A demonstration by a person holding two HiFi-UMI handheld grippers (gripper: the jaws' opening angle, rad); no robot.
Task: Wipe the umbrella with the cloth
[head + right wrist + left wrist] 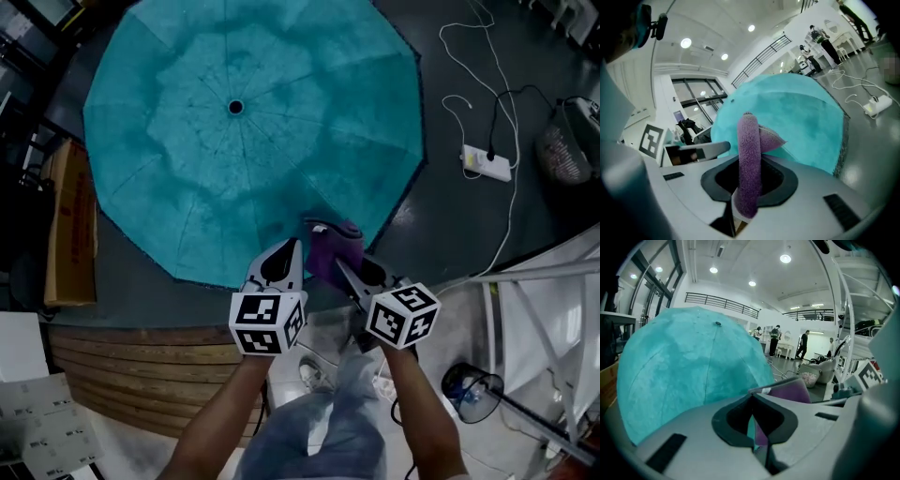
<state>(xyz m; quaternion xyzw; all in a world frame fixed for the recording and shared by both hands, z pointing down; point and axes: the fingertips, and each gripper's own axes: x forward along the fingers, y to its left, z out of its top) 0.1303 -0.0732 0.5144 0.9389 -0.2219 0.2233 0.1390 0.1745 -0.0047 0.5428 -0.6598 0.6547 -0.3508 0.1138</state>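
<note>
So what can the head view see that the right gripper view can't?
Only the head view shows the person's arms, the brown box, the wooden slats and the umbrella's whole round top. Only the right gripper view shows ceiling lights, a railing, people far off, and up close the right gripper's tongs shut on the cloth. Both show the teal umbrella, the purple cloth and the white power strip.

Grey left hand-held gripper (292, 248), grey right hand-held gripper (342, 267), black-and-white marker cubes (267, 322), blue-grey trousers (319, 433)
</note>
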